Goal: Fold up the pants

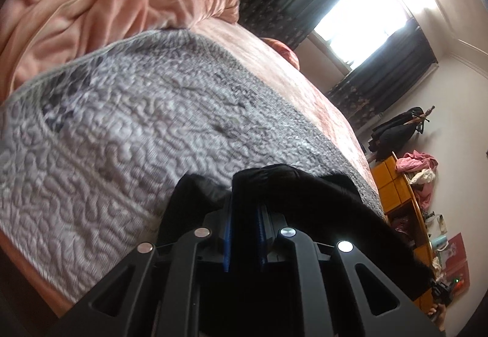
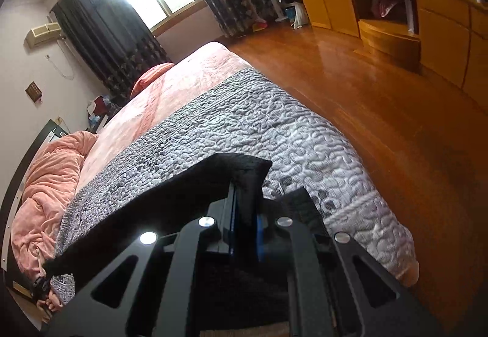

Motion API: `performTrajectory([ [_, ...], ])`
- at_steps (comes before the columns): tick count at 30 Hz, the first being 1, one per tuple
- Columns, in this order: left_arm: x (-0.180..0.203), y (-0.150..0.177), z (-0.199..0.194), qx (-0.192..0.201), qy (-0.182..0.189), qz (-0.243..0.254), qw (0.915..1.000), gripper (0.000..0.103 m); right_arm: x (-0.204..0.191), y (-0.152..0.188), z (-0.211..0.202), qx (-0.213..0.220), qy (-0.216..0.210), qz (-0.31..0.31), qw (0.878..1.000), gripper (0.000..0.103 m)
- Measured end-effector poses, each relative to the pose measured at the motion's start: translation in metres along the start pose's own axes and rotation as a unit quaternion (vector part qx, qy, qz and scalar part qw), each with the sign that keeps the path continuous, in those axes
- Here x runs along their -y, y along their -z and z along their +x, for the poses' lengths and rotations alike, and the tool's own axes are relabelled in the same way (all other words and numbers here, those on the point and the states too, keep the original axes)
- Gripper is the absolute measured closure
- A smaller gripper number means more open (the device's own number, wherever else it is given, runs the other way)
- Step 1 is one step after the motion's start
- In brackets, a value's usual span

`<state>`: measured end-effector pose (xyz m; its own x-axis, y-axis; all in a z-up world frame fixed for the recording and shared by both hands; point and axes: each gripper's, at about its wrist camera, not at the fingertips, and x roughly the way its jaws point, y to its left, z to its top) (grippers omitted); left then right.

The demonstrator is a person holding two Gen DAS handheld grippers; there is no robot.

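The black pants (image 1: 320, 199) hang between my two grippers above the bed. In the left wrist view my left gripper (image 1: 245, 209) is shut on a bunched edge of the pants, and the fabric stretches away to the right. In the right wrist view my right gripper (image 2: 244, 199) is shut on a corner of the pants (image 2: 170, 193), which stretch taut to the left toward the other gripper (image 2: 41, 285). The pants are lifted over the grey quilted blanket (image 1: 122, 129), also seen in the right wrist view (image 2: 274, 129).
A crumpled pink duvet (image 1: 100, 1) lies at the head of the bed (image 2: 45, 181). The pink sheet (image 2: 170, 87) covers the far half. The wooden floor (image 2: 381, 111) and a yellow dresser (image 2: 427, 32) with clothes lie to the right. Dark curtains (image 2: 106, 41) frame a window.
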<state>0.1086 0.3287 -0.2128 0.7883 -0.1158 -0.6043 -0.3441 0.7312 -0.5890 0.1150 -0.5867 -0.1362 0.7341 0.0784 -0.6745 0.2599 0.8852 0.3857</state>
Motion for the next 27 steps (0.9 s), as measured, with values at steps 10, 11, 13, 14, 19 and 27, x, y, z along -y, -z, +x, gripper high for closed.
performTrajectory([
  [10,-0.044,0.056,0.018,-0.064,-0.041,-0.029,0.9967,0.093,-0.006,0.052,-0.007,-0.015,0.001,-0.011,1.000,0.090],
  [11,-0.051,0.063,0.019,-0.069,-0.042,-0.041,0.9959,0.093,-0.005,0.057,-0.007,-0.018,0.003,-0.009,1.000,0.088],
  [13,-0.057,0.068,0.020,-0.073,-0.046,-0.049,0.9951,0.093,0.000,0.064,-0.007,-0.022,0.005,-0.002,1.000,0.084],
  [14,-0.060,0.070,0.020,-0.074,-0.049,-0.053,0.9946,0.093,0.002,0.066,-0.008,-0.021,0.009,0.001,1.000,0.081],
  [19,-0.070,0.071,0.012,-0.073,-0.062,-0.078,0.9923,0.086,0.014,0.072,-0.009,-0.029,0.025,0.019,0.999,0.064],
  [27,-0.087,0.077,-0.024,-0.024,-0.098,-0.153,0.9830,0.042,0.065,0.104,0.001,-0.074,0.040,0.142,0.986,0.044],
])
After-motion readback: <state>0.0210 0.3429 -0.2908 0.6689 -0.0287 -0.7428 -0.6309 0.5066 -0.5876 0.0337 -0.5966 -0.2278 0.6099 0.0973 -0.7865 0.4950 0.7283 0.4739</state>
